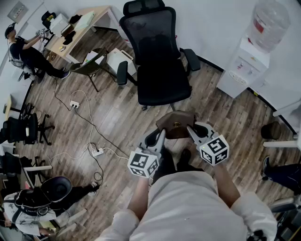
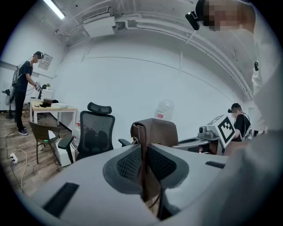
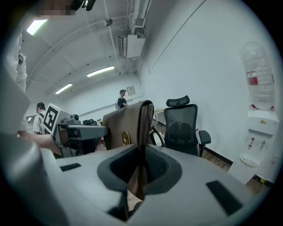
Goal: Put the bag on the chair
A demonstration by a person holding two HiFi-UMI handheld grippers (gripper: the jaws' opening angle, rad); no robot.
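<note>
Left claw and right claw each pinch the bag, held just short of the chair seat straight ahead

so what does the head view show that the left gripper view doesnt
Only the head view: the power strip and cables on the wood floor, and the seat of the black chair from above. Only the left gripper view: the ceiling light, and the left gripper with its pads pressed on the edge of the brown bag. Both: the bag, the chair, the water bottle, the far desk.
</note>
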